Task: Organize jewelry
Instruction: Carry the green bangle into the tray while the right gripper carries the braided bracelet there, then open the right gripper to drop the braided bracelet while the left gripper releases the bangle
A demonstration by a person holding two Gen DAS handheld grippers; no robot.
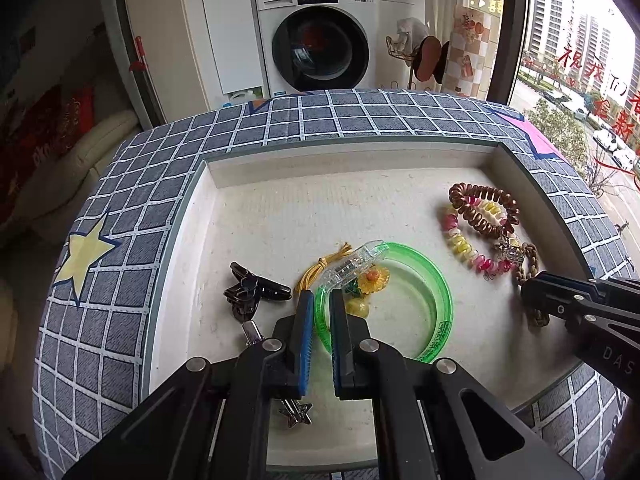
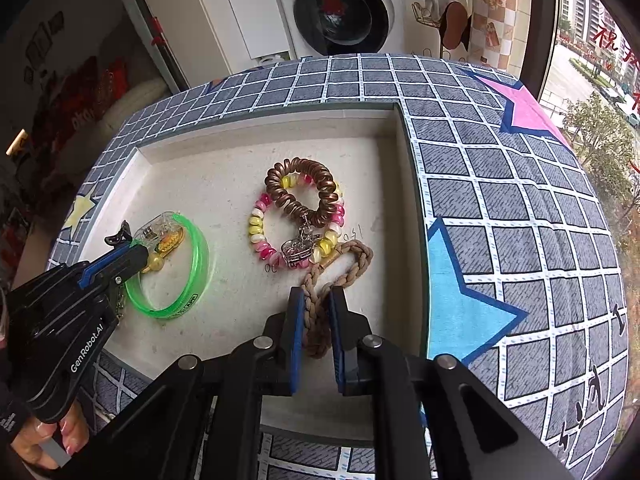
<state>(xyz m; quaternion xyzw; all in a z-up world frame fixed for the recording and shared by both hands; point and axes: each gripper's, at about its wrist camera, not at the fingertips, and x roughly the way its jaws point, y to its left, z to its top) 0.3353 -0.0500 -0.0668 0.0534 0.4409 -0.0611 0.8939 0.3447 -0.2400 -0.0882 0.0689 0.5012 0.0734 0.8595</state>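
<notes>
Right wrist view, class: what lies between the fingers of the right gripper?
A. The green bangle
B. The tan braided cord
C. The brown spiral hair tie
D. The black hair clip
B. The tan braided cord runs between the fingers of the right gripper, while the green bangle sits off to the left by the left gripper.

Both grippers [image 1: 320, 304] [image 2: 316, 300] down-tilted, jaws narrow
</notes>
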